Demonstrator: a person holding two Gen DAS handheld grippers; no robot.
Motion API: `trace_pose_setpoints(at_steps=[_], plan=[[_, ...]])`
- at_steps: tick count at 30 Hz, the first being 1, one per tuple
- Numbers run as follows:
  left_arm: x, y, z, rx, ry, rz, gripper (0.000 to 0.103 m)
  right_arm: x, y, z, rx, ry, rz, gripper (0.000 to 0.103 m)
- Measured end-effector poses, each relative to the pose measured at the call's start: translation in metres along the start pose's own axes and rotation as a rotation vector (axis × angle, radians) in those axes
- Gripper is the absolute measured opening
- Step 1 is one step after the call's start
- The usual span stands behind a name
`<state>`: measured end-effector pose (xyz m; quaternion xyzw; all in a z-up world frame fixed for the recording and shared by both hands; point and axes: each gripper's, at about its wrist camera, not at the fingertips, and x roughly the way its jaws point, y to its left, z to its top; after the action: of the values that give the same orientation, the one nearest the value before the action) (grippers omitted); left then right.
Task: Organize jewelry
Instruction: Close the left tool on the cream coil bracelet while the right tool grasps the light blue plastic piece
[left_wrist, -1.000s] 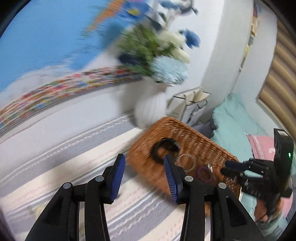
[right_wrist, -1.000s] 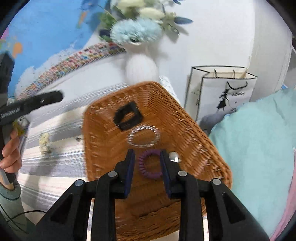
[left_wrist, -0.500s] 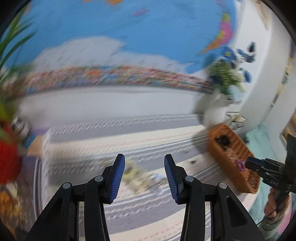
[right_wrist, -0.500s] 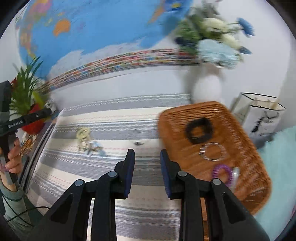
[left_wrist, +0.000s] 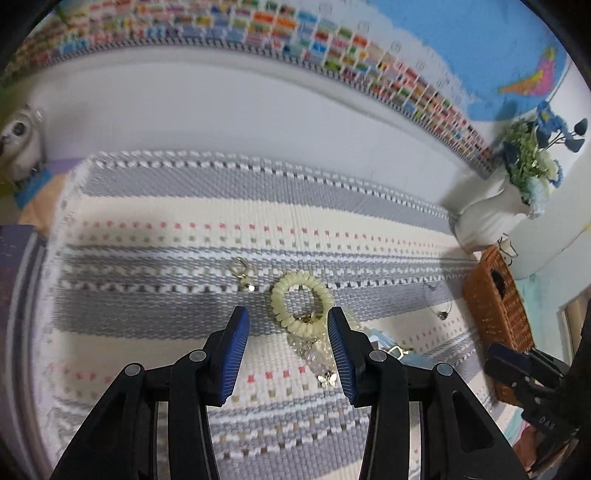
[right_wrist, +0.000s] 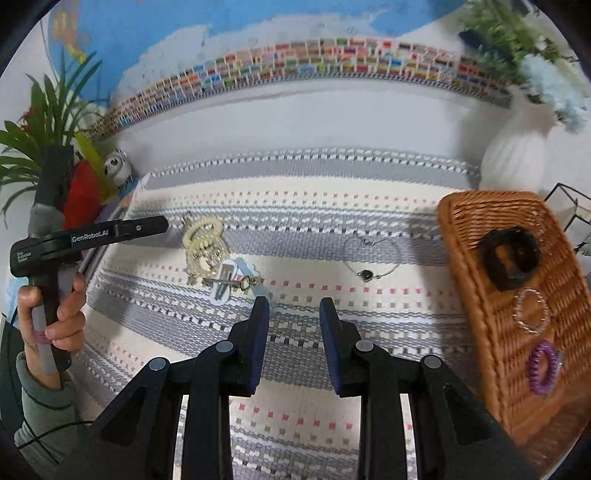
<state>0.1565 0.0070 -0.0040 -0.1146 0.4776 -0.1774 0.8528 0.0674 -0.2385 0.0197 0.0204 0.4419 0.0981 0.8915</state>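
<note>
Two tongs, both gaping and empty. My left tongs (left_wrist: 288, 328) straddle the cream coil bracelet (left_wrist: 300, 303) lying on the striped cloth (left_wrist: 184, 229); I should drop lower, centre its near edge, then pinch gently. My right tongs (right_wrist: 290, 325) wait near the basket (right_wrist: 476, 295).

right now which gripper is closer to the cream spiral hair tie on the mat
Left. The left gripper is open right over the cream spiral hair tie, which sits between its fingertips. The right gripper, also open and empty, is farther along the mat toward the wicker tray.
</note>
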Motion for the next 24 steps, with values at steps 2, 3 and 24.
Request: trace_pose_setpoints(at_steps=[2, 3, 24], plan=[[0.011, -0.001, -0.001, 0.002, 0.015, -0.001, 0.045, 0.009, 0.000, 0.000, -0.009, 0.013, 0.004, 0.031], [0.015, -0.001, 0.000, 0.000, 0.016, 0.005, 0.045, 0.015, 0.000, 0.000, -0.017, 0.020, 0.005, 0.031], [0.044, -0.007, 0.003, 0.052, 0.038, 0.018, 0.039, 0.071, 0.017, -0.001, -0.159, 0.085, 0.094, 0.031]])
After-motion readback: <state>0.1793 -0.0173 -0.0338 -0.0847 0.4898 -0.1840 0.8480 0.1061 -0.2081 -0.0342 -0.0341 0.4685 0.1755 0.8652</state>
